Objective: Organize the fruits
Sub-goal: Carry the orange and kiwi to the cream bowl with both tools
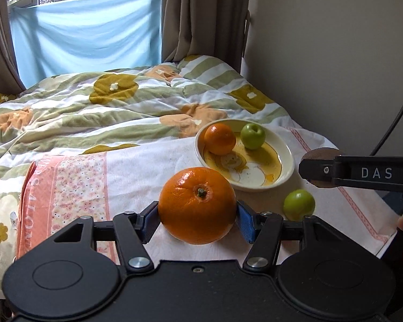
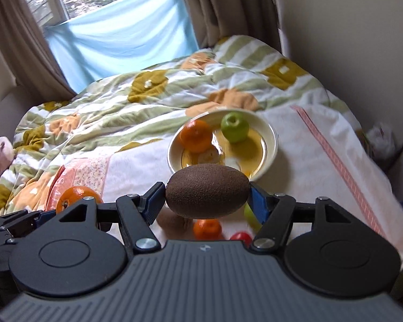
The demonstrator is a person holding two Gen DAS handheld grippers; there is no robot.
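My left gripper (image 1: pixel 197 218) is shut on a large orange (image 1: pixel 197 205) just in front of the cream and yellow bowl (image 1: pixel 287 158). The bowl holds a small orange (image 1: pixel 219 138) and a green apple (image 1: pixel 252 135). A second green apple (image 1: pixel 299 204) lies on the towel to the right of the bowl's near side. My right gripper (image 2: pixel 207 198) is shut on a brown kiwi (image 2: pixel 207 194) and holds it above the towel, near the bowl (image 2: pixel 271 145). The right gripper also shows at the right edge of the left wrist view (image 1: pixel 318 171).
Under the kiwi lie another kiwi (image 2: pixel 172 222), a small orange (image 2: pixel 207 228), a red fruit (image 2: pixel 241 237) and a green apple (image 2: pixel 251 218). A white and pink towel (image 1: pixel 137 177) covers the near bed; a rumpled flowered quilt (image 1: pixel 94 112) lies behind. A wall stands to the right.
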